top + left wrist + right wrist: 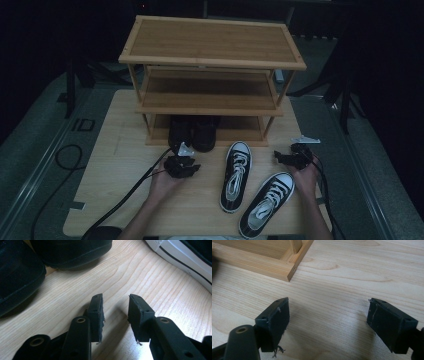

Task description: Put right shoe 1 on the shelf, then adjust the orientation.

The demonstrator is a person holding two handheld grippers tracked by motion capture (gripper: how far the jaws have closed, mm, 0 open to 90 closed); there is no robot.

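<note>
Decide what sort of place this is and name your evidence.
Probably a staged recording setup, not a home: a wooden shoe rack stands on a table, dark curtains surround it, and sneakers lie loose.

Pale wood tabletop (150,290) with fine smooth grain, warm wooden shoe rack (210,42) (slatted shelves), matt black leather-like shoes (192,132), black canvas sneakers (236,175) with smooth white rubber soles, matt black tongs (115,312) with frayed rubbery pads (275,320).

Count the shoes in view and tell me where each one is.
4. Two black shoes side by side on the rack's bottom shelf; two black-and-white sneakers on the table. None seem hidden.
</note>
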